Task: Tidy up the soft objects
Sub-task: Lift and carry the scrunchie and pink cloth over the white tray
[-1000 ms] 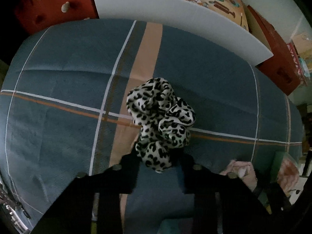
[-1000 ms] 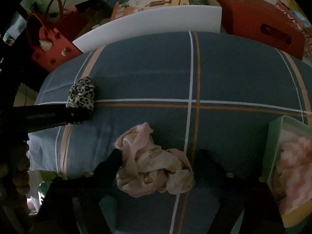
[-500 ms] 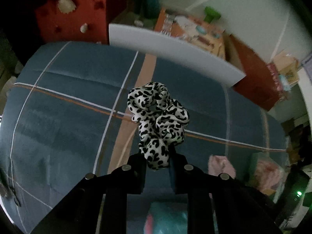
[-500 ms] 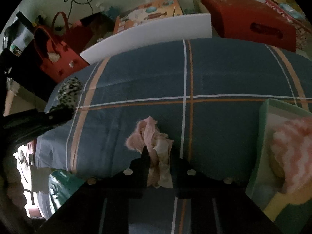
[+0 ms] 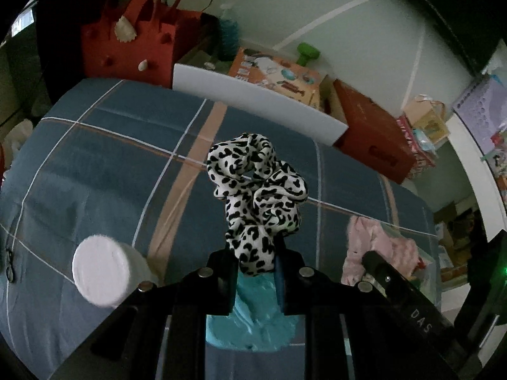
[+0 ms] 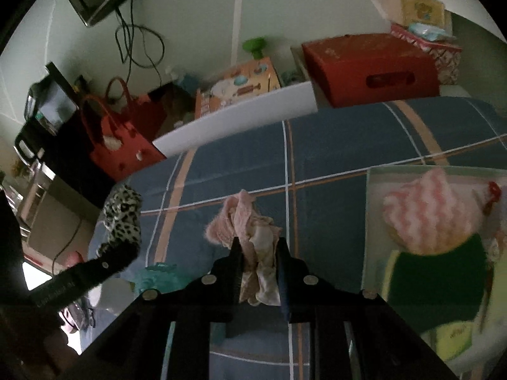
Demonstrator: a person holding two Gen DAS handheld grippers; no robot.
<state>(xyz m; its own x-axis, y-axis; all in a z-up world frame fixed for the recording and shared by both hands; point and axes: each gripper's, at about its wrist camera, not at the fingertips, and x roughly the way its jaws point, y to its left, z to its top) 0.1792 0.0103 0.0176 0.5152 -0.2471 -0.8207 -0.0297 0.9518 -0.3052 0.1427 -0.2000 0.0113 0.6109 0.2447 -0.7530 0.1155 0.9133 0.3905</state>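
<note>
On the right claw (image 5: 374, 261), faint lettering perhaps reads "DAS".

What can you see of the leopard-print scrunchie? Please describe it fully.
The leopard-print scrunchie is a ruffled ring of soft, slightly shiny white fabric with black spots. The left gripper is shut on its lower folds, and the rest bunches up beyond the fingertips, above the blue plaid bedcover. Nothing else appears to touch it. The right wrist view shows it too, dimmer.
</note>
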